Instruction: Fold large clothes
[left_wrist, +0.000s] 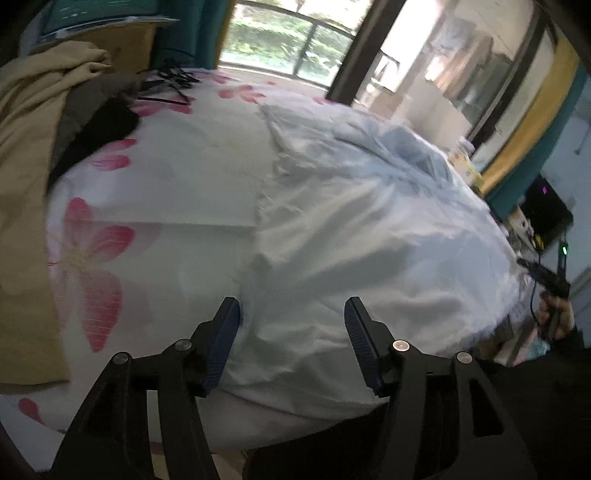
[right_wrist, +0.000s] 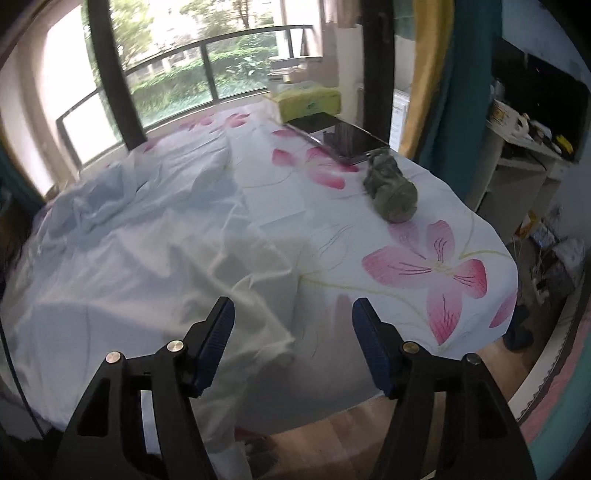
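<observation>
pale garment (left_wrist: 369, 229) — crumpled, spread on bed (left_wrist: 177, 177)

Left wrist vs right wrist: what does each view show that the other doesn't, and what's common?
Left wrist only: a beige cloth heaped at the left edge of the bed, dark clothes beside it, and black hangers farther back.

Right wrist only: a rolled green garment, a dark tablet and a yellow-green tissue pack on the far right side.

Both: the pale blue-white garment spread on the floral bedsheet, the balcony railing, and an open gripper, left gripper and right gripper, holding nothing.
</observation>
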